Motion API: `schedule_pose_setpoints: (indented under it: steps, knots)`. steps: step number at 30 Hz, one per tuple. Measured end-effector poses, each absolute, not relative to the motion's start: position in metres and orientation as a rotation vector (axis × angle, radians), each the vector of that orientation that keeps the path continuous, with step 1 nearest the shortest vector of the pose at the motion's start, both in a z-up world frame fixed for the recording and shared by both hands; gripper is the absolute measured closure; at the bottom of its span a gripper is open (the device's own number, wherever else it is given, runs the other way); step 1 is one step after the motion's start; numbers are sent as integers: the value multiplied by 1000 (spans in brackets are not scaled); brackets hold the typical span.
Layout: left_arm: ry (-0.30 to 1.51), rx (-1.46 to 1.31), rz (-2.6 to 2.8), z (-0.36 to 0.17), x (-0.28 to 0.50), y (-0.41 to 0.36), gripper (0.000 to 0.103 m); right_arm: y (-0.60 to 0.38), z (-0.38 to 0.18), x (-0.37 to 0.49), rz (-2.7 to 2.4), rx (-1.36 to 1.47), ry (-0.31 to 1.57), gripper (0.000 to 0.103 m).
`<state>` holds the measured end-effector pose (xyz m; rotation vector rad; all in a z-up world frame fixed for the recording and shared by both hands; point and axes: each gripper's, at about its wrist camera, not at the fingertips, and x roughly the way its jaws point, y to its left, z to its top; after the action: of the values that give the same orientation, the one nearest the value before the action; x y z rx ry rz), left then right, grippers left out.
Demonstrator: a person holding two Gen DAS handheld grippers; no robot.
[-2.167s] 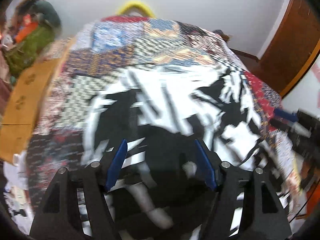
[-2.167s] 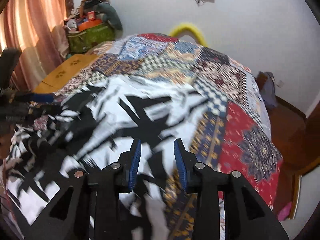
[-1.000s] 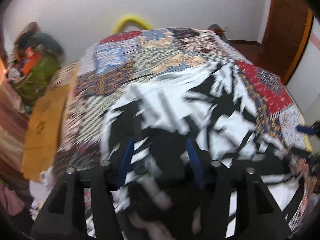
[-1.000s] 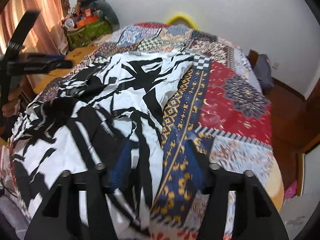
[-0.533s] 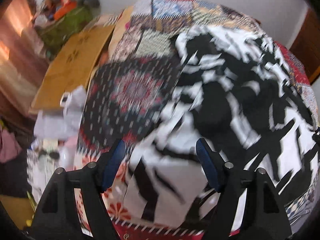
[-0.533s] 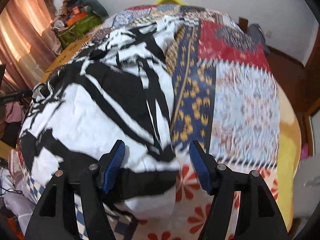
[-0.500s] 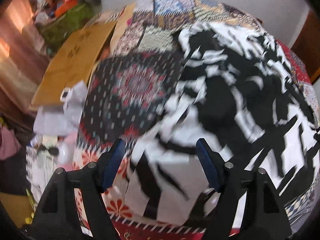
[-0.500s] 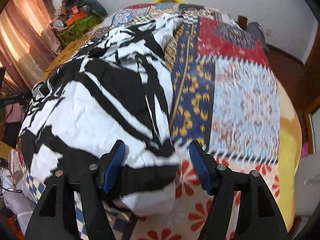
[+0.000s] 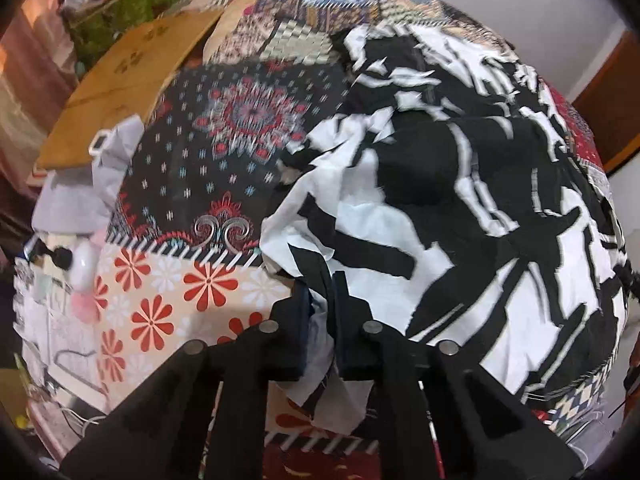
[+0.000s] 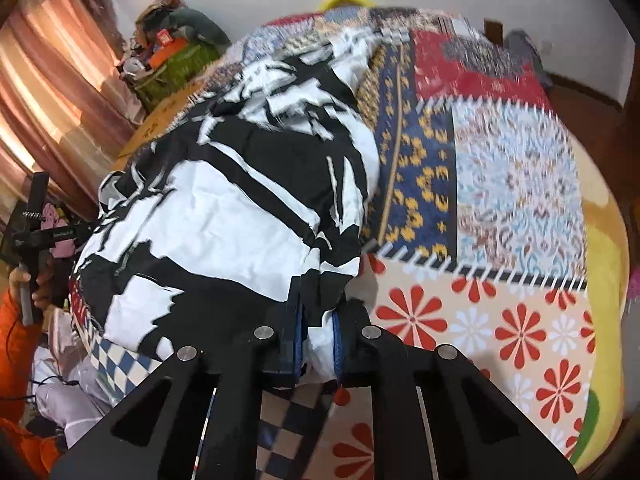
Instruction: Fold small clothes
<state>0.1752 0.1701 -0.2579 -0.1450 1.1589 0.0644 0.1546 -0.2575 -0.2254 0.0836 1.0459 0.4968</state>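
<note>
A black-and-white patterned garment point(image 9: 460, 208) lies spread on a patchwork bedspread point(image 9: 208, 176). My left gripper point(image 9: 320, 304) is shut on the garment's near left corner, with cloth bunched between its fingers. In the right wrist view the same garment point(image 10: 240, 200) lies on the bedspread point(image 10: 500, 200). My right gripper point(image 10: 316, 320) is shut on the garment's near right corner. The left gripper shows at the far left of the right wrist view point(image 10: 36, 232), held by a hand.
A yellowish wooden board point(image 9: 132, 80) lies beside the bed at left, with a green bag point(image 9: 132, 0) and clutter behind it. Curtains point(image 10: 52, 92) hang at left. A brown door point(image 9: 608, 120) is at right. The bed's near edge is just below both grippers.
Both grippers were open over the garment's near corners half a second ago. Now both have closed on the cloth there.
</note>
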Motion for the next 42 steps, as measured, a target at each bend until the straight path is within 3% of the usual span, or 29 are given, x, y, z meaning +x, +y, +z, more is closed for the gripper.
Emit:
schedule_pose_setpoints:
  steps: [11, 17, 23, 33, 40, 42]
  knots:
    - [881, -150, 28, -147, 204, 161, 95, -256, -149, 185, 542, 87, 833, 94]
    - [802, -116, 67, -119, 254, 154, 95, -252, -126, 227, 520, 64, 754, 94]
    - [866, -128, 173, -150, 323, 170, 95, -247, -144, 296, 439, 30, 791, 94]
    - [1062, -133, 264, -261, 386, 209, 96, -261, -219, 366, 360, 12, 968, 92]
    - [1042, -107, 237, -250, 382, 206, 94, -274, -197, 357, 382, 64, 943, 82]
    - [1016, -91, 242, -235, 377, 203, 88, -275, -183, 351, 384, 54, 917, 79]
